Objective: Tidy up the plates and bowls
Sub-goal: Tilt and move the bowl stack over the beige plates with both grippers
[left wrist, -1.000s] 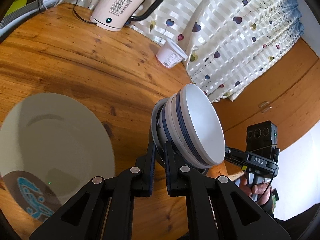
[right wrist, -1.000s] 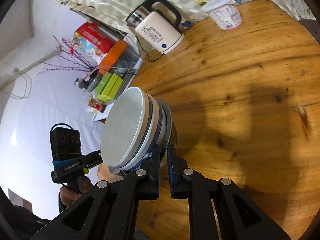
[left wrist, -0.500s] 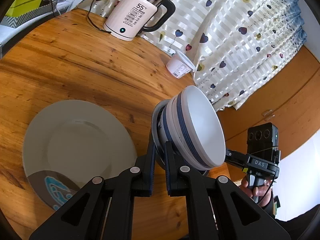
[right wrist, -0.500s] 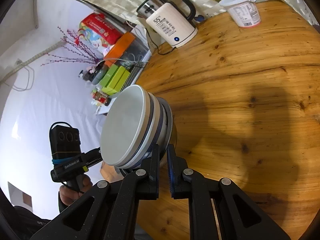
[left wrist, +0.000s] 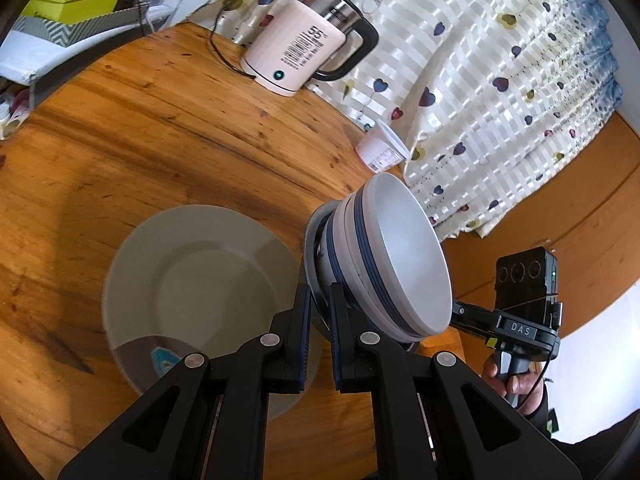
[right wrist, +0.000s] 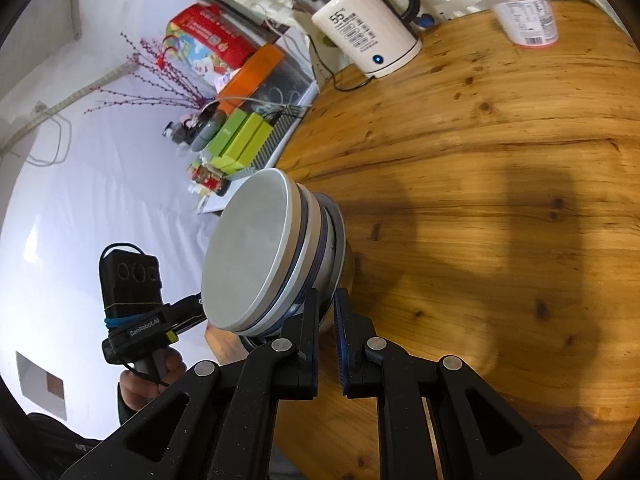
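A stack of white bowls with dark blue bands hangs above the round wooden table, held from two sides. My left gripper is shut on the rim of the stack's lowest, greyish bowl. My right gripper is shut on the opposite rim of the same stack. In both views the bowls' mouths face sideways. A pale grey plate with a brown and blue patch at its near edge lies flat on the table, just left of the stack in the left wrist view.
A cream electric kettle with its cord and a white yogurt tub stand at the table's far edge by a heart-patterned curtain. Green boxes and clutter sit on a shelf beyond the table. A hand holds each unit.
Both grippers carried the bowl stack level across the table, staying shut. In the left wrist view the plate slid from the left edge toward the fingers; the kettle shifted right.
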Tool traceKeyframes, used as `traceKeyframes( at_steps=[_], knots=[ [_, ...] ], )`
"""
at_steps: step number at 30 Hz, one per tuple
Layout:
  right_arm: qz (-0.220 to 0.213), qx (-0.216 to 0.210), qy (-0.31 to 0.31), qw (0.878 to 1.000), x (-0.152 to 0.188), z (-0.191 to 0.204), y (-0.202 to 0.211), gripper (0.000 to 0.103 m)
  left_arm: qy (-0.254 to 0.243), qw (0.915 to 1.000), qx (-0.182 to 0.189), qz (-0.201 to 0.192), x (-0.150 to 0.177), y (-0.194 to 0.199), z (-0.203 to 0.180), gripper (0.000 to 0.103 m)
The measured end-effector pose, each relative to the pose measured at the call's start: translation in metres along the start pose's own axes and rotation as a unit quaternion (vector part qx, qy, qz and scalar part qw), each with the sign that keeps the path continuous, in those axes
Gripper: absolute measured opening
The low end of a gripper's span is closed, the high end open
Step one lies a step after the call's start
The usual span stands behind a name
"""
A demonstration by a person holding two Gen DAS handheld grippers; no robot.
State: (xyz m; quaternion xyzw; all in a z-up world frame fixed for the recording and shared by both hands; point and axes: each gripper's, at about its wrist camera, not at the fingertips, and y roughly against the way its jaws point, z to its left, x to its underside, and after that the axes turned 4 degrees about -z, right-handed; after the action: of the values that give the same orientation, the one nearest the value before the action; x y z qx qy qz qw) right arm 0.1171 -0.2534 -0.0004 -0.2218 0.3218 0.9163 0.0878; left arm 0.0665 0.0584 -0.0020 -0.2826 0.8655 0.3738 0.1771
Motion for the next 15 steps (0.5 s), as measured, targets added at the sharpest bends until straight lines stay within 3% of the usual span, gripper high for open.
traceKeyframes(
  at_steps=[15],
  knots=[
    [0.035,-0.015,0.016,0.999,-0.007,0.022,-0.043,0.009,0.026,0.9991,-0.024,-0.022,0.005,0.03,0.031,0.007]
  ],
)
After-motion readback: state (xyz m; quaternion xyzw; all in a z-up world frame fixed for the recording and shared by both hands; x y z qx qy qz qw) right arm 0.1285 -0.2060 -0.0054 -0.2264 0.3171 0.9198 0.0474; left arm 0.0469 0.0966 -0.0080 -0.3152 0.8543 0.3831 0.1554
